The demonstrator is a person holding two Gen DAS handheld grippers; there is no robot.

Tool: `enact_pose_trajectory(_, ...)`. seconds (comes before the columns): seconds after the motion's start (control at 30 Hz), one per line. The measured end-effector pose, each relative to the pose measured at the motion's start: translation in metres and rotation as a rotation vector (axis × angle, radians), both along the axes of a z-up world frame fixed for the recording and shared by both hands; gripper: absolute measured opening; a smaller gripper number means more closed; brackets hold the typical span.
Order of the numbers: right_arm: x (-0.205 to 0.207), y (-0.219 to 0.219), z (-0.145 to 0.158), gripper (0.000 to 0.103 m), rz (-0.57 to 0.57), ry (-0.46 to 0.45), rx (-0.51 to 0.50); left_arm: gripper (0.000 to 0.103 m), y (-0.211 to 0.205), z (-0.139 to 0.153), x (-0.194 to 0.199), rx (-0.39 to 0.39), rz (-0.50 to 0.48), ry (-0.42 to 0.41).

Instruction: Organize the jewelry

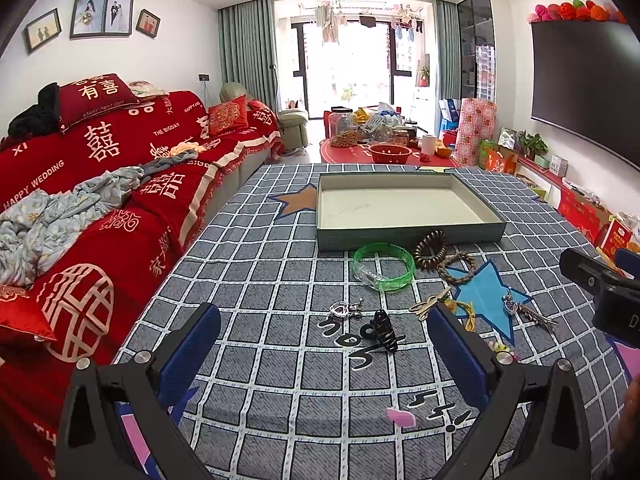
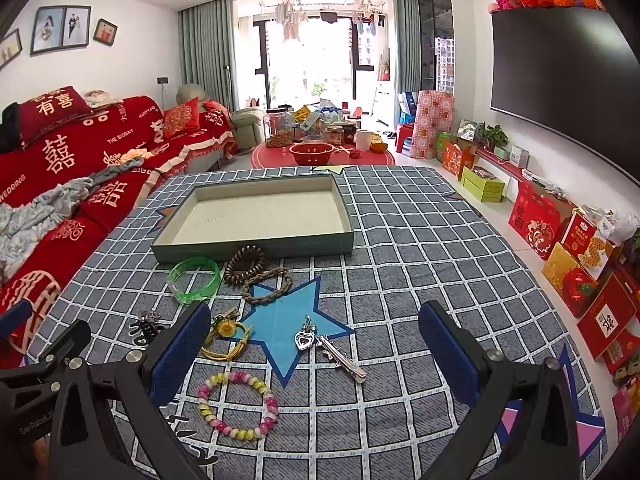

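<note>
A shallow grey-green box [image 1: 408,232] [image 2: 256,246] with a pale empty floor lies on the checked cloth. In front of it lie a green bangle [image 1: 383,266] [image 2: 195,279], a brown coiled bead string [image 1: 430,248] [image 2: 244,265] and a braided loop [image 1: 456,268] [image 2: 268,285]. A black hair claw [image 1: 384,330] and a silver heart charm [image 1: 345,309] lie between my left gripper's fingers. My left gripper [image 1: 324,330] is open and empty. My right gripper [image 2: 316,328] is open and empty above a heart pendant [image 2: 304,338], a silver clip [image 2: 344,358], a pink-yellow bead bracelet [image 2: 240,406] and a sunflower cord [image 2: 226,334].
The checked cloth [image 1: 260,280] covers a table. A red-covered sofa [image 1: 100,184] runs along the left edge. Red gift boxes [image 2: 576,264] line the floor on the right under a wall television [image 2: 560,76]. A low red table [image 2: 320,152] with jars stands beyond.
</note>
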State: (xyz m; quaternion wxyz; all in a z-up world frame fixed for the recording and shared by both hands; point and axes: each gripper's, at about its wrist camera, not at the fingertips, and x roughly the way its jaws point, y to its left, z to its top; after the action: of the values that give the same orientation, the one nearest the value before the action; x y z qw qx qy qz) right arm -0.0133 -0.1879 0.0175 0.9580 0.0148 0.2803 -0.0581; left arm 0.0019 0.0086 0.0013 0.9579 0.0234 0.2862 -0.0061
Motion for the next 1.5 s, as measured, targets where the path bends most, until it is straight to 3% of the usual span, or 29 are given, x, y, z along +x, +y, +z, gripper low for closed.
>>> enact_pose_trajectory(1.5,-0.0023,0.0019,0.0023,0.103,0.001,-0.003,0.007,0.103,-0.0029,0.008,-0.0084,-0.006,-0.004,-0.011)
